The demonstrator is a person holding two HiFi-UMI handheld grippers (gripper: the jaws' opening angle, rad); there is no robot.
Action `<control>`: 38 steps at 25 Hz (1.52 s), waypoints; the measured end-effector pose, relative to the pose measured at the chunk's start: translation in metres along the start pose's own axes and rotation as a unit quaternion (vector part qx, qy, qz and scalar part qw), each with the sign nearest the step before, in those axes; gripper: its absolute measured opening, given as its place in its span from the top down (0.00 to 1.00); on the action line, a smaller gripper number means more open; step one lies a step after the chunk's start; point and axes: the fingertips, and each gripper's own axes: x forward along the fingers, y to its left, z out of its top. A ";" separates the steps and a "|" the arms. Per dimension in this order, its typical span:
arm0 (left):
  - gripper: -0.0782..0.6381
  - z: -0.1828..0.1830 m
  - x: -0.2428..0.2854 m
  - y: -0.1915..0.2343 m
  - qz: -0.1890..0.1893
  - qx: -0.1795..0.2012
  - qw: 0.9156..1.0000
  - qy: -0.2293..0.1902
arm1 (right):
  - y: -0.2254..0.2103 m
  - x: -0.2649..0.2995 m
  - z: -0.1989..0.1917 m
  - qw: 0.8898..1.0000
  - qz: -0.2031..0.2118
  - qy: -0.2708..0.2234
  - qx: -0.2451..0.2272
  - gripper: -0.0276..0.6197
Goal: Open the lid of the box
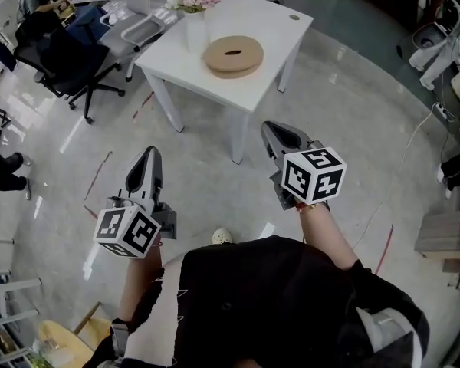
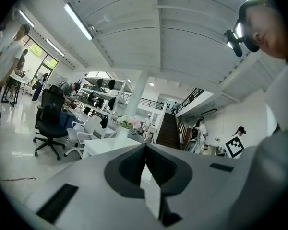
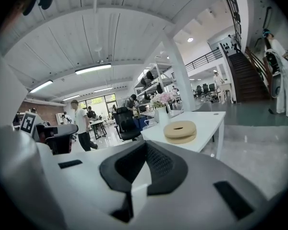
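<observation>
- Grey glossy floor (image 1: 345,121) fills most of the head view, with red tape marks at the left and lower right.
- White square table (image 1: 268,29) stands at the upper middle of the head view. In the right gripper view it (image 3: 204,121) sits right of centre.
- Black swivel office chair (image 1: 69,64) stands at the upper left, apart from the table.
- Grey left gripper (image 1: 149,153) is lower left of centre. In its own view (image 2: 145,146) the jaws meet tip to tip with nothing between them.
- Grey right gripper (image 1: 270,129) is right of centre. In its own view (image 3: 145,143) the jaws are pressed together and empty.
- Flat round tan wooden box (image 1: 234,54) lies on the table near its front edge. Its slotted lid (image 3: 180,127) is on, and both grippers are clear of it.
- White vase of pink flowers (image 1: 194,10) stands just up-left of the box.
</observation>
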 end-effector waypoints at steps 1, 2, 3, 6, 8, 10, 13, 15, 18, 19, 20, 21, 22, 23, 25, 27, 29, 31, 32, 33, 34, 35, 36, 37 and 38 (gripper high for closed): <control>0.88 0.002 0.004 0.004 -0.002 0.002 1.000 0.000 | 0.000 0.004 0.002 1.000 -0.002 -0.001 0.000 0.95; 0.88 0.005 0.007 0.008 -0.003 0.003 1.000 0.000 | -0.001 0.009 0.004 1.000 -0.004 -0.002 0.000 0.95; 0.88 0.007 0.011 0.012 -0.004 0.004 1.000 -0.001 | -0.002 0.013 0.005 1.000 -0.007 -0.003 0.000 0.95; 0.88 0.013 0.021 0.026 -0.006 0.005 1.000 0.000 | -0.005 0.027 0.007 1.000 -0.015 -0.003 0.005 0.95; 0.88 0.016 0.026 0.034 -0.009 0.006 1.000 0.001 | -0.006 0.034 0.008 1.000 -0.020 -0.006 0.010 0.95; 0.88 0.017 0.031 0.041 -0.014 0.008 1.000 0.002 | -0.006 0.040 0.009 1.000 -0.024 -0.010 0.015 0.95; 0.88 0.018 0.037 0.048 -0.023 0.011 1.000 0.002 | -0.006 0.047 0.005 0.999 -0.029 -0.013 0.018 0.95; 0.88 0.017 0.039 0.052 -0.026 0.010 1.000 0.002 | -0.005 0.050 0.001 0.999 -0.031 -0.011 0.020 0.95; 0.88 0.016 0.039 0.055 -0.025 0.006 1.000 0.003 | -0.006 0.055 -0.005 0.999 -0.030 -0.001 0.022 0.95; 0.88 0.015 0.039 0.056 -0.024 0.005 1.000 0.004 | -0.007 0.057 -0.007 0.999 -0.031 0.004 0.023 0.95; 0.88 0.016 0.039 0.057 -0.023 0.005 1.000 0.005 | -0.008 0.058 -0.009 0.999 -0.032 0.007 0.023 0.95; 0.88 0.016 0.039 0.058 -0.022 0.005 1.000 0.005 | -0.010 0.060 -0.009 0.999 -0.033 0.009 0.024 0.95; 0.88 0.017 0.040 0.061 -0.019 0.004 1.000 0.005 | -0.012 0.063 -0.009 0.999 -0.034 0.011 0.025 0.95; 0.88 0.018 0.041 0.064 -0.015 0.003 1.000 0.004 | -0.013 0.066 -0.009 0.999 -0.034 0.013 0.025 0.95; 0.88 0.016 0.043 0.070 -0.008 -0.002 1.000 0.005 | -0.017 0.072 -0.011 0.999 -0.033 0.018 0.030 0.95; 0.88 0.012 0.046 0.075 -0.001 -0.006 1.000 0.007 | -0.023 0.079 -0.014 0.999 -0.031 0.022 0.039 0.95; 0.88 0.011 0.053 0.079 0.005 -0.009 1.000 0.008 | -0.033 0.088 -0.015 0.998 -0.030 0.026 0.046 0.95; 0.88 0.013 0.061 0.084 0.012 -0.012 1.000 0.007 | -0.043 0.101 -0.014 0.998 -0.031 0.032 0.048 0.95; 0.88 0.014 0.065 0.086 0.017 -0.013 1.000 0.007 | -0.049 0.107 -0.012 0.998 -0.030 0.036 0.048 0.95; 0.88 0.016 0.070 0.088 0.021 -0.012 1.000 0.007 | -0.054 0.114 -0.010 0.998 -0.030 0.039 0.049 0.95; 0.88 0.017 0.074 0.090 0.026 -0.012 1.000 0.006 | -0.060 0.121 -0.008 0.997 -0.029 0.042 0.050 0.95; 0.88 0.019 0.079 0.092 0.032 -0.013 0.999 0.004 | -0.065 0.128 -0.006 0.997 -0.027 0.045 0.051 0.95; 0.88 0.021 0.084 0.095 0.039 -0.015 0.999 0.001 | -0.069 0.135 -0.004 0.997 -0.024 0.048 0.053 0.95; 0.88 0.022 0.088 0.097 0.045 -0.017 0.999 -0.002 | -0.073 0.143 -0.002 0.997 -0.019 0.051 0.055 0.95; 0.88 0.023 0.092 0.100 0.051 -0.018 0.999 -0.003 | -0.076 0.151 0.000 0.997 -0.015 0.054 0.056 0.95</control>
